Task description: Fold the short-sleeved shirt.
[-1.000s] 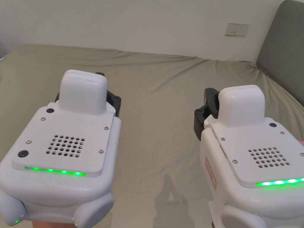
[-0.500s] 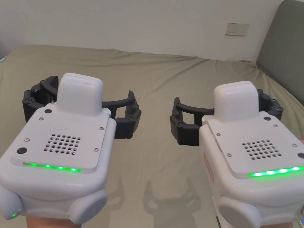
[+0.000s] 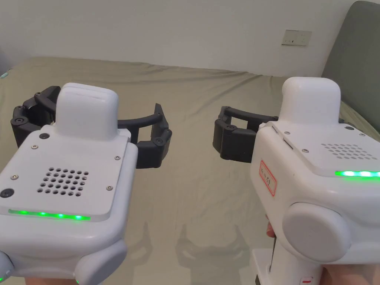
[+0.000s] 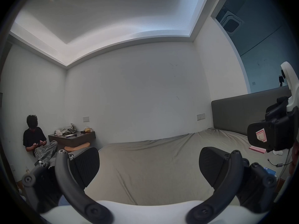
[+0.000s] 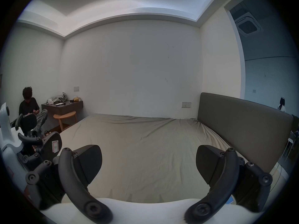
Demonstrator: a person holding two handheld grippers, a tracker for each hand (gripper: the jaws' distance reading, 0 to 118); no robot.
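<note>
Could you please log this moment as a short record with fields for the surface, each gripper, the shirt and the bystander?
surface: bed with an olive sheet, grey headboard on its right
left gripper: open, held above the sheet, holding nothing
right gripper: open, held above the sheet, holding nothing
shirt: none seen on the sheet
bystander: person seated by the far wall beside a side table
</note>
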